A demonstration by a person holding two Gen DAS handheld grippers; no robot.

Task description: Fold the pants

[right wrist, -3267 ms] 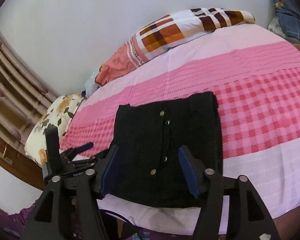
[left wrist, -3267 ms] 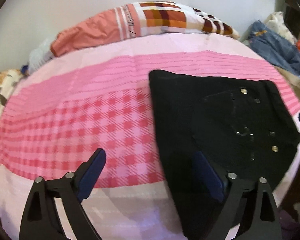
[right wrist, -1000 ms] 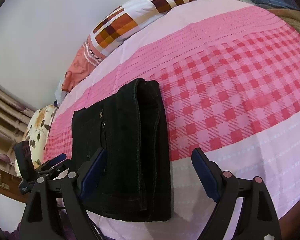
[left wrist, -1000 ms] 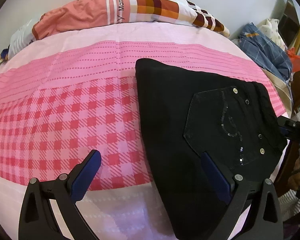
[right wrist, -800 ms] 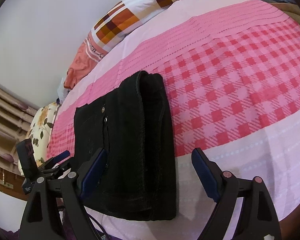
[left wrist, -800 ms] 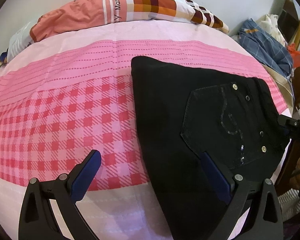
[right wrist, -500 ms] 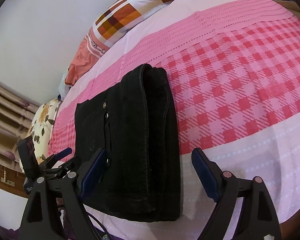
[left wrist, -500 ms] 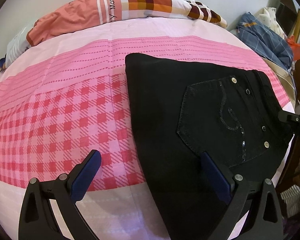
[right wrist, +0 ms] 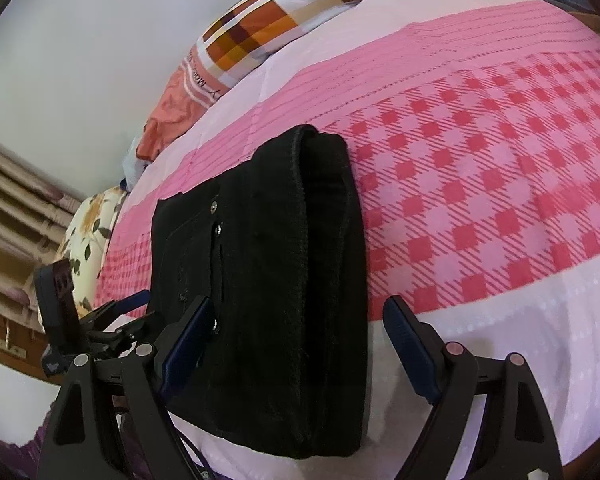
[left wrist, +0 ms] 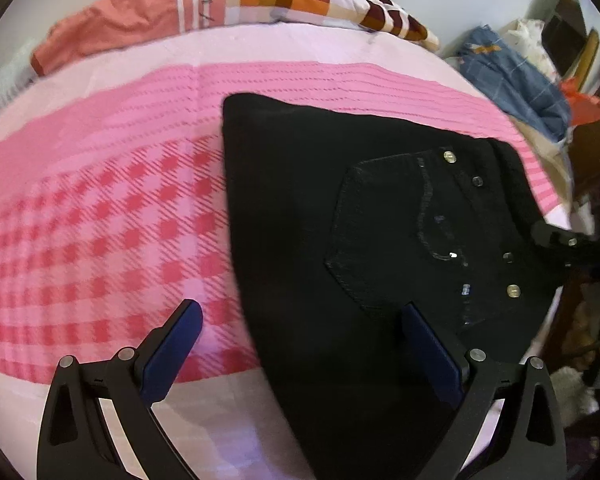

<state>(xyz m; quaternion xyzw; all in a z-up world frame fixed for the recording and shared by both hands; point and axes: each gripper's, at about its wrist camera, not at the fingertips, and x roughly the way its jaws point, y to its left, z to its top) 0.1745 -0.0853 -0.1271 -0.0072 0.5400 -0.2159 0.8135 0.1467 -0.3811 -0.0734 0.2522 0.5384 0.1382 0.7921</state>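
On the bed (left wrist: 100,208), pants (left wrist: 360,240) lie folded — pocket showing only leftward; both grippers (left wrist: 300,344) (right wrist: 296,340) gape.

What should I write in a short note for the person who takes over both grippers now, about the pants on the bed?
Left gripper: open, holds nothing, over the folded black denim pants.
Right gripper: open, empty, over the stacked fold edge.
Pants lie near the front edge of the pink checked bedsheet, back pocket up.
Done: pants folded into a compact stack.
Left: probably only a check of the edges, perhaps one more fold.
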